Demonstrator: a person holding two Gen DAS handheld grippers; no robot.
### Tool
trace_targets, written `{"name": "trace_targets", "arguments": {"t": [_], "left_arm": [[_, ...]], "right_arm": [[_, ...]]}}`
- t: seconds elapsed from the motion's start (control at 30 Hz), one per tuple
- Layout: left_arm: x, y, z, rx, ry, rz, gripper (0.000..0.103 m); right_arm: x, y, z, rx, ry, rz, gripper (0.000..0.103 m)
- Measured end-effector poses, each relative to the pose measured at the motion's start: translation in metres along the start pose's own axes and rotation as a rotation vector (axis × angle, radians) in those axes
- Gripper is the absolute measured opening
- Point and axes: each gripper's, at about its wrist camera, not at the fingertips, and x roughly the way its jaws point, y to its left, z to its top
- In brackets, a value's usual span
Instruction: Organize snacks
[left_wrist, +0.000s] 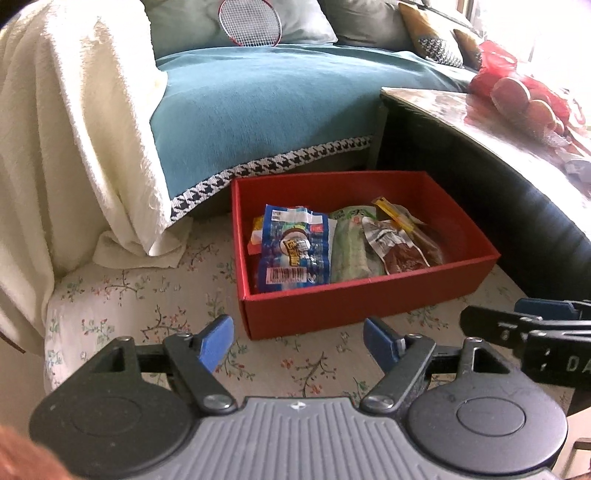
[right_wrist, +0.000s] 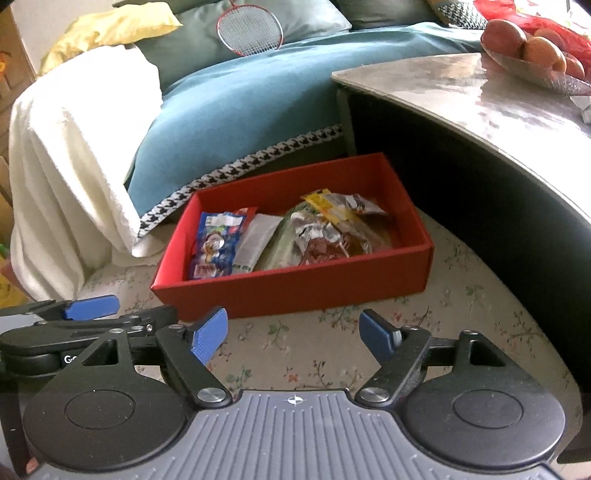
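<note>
Matt cardboard box (left_wrist: 369, 299) holds glossy plastic snack packets (left_wrist: 295, 251).

A red box (left_wrist: 369, 306) holds a blue packet (left_wrist: 291, 251) and a pale green packet (left_wrist: 349, 251) on a floral-sprigged cream cloth (left_wrist: 147, 306), beside a teal cover (left_wrist: 258, 110) edged in black-and-white houndstooth.

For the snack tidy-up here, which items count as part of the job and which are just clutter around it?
Part of the job:
red box
blue snack packet
green packet
brown foil packet
left gripper, open, empty
right gripper, open, empty

Just lying about:
badminton racket
white blanket
fruit bowl
teal sofa cover
</note>
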Motion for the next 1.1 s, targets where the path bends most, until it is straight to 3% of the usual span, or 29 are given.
{"name": "trace_targets", "arguments": {"t": [0.3,1.1], "left_arm": [[-0.015,-0.003,-0.014,0.012,-0.021,-0.008,0.072],[-0.030,0.001,-0.029,0.014,-0.033,-0.002,0.072]], "right_arm": [[-0.006,0.005,-0.018,0.015,0.013,0.010,0.085],[-0.010,0.008,-0.028,0.028,0.025,0.015,0.086]]}}
